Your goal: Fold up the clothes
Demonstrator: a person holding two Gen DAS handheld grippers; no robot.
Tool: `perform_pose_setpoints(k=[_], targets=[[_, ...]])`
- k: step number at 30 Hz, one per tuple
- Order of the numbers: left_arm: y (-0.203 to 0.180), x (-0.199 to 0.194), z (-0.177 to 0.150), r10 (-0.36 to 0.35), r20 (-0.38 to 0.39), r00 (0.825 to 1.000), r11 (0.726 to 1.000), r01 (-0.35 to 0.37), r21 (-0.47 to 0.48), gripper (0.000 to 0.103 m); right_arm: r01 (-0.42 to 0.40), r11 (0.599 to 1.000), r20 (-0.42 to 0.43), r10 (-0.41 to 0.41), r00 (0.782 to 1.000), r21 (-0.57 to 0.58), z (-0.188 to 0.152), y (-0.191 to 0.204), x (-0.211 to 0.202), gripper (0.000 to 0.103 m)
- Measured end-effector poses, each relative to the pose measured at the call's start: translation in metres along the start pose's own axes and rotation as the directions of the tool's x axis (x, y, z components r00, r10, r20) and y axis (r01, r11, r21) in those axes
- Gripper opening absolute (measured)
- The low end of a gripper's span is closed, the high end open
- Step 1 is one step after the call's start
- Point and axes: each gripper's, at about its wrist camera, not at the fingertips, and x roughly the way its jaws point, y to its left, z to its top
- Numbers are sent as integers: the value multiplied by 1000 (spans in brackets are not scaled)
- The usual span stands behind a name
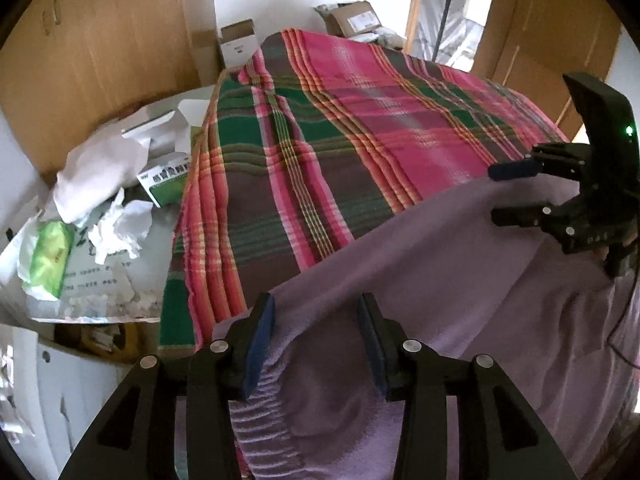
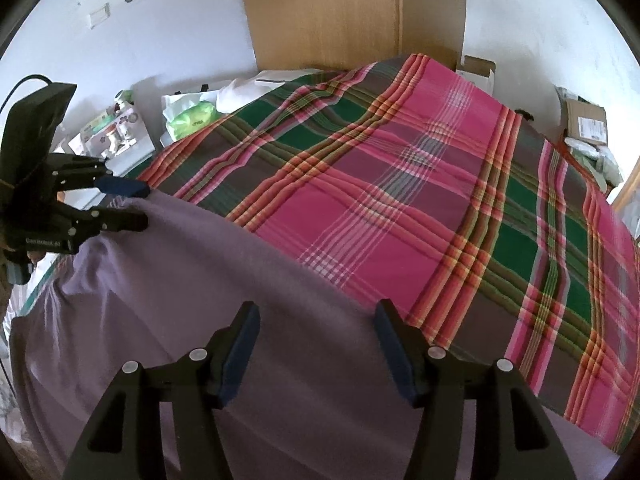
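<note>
A purple garment (image 1: pixel 440 280) (image 2: pixel 200 280) lies over the near part of a bed covered by a pink and green plaid sheet (image 1: pixel 340 140) (image 2: pixel 400 180). Its far edge runs straight from one gripper to the other. My left gripper (image 1: pixel 316 304) (image 2: pixel 143 204) is open, its blue-padded fingers astride the garment's left end above a ribbed band. At the garment's right corner my right gripper (image 2: pixel 318 310) (image 1: pixel 496 194) also stands open over the fabric. Neither pair of jaws pinches the cloth.
Left of the bed is a heap of white paper, a green packet (image 1: pixel 48 256) (image 2: pixel 192 118) and a green-and-white box (image 1: pixel 164 184). Cardboard boxes (image 1: pixel 356 20) (image 2: pixel 584 120) stand past the far end. A wooden wardrobe (image 1: pixel 100 40) (image 2: pixel 328 12) is behind.
</note>
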Motion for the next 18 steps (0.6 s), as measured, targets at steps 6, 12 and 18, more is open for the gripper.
perform_pose_setpoints(k=[6, 12, 18], targets=[[3, 5, 5, 76, 3, 997, 997, -76, 7, 45, 18, 1000, 7, -18, 1000, -16, -2, 3, 0, 60], [3, 11, 1, 117, -10, 993, 993, -116, 35, 45, 31, 999, 6, -31, 1000, -28, -3, 4, -1, 60], [13, 12, -2, 56, 8, 998, 998, -56, -10, 45, 26, 999, 13, -25, 1000, -21, -4, 2, -1, 61]])
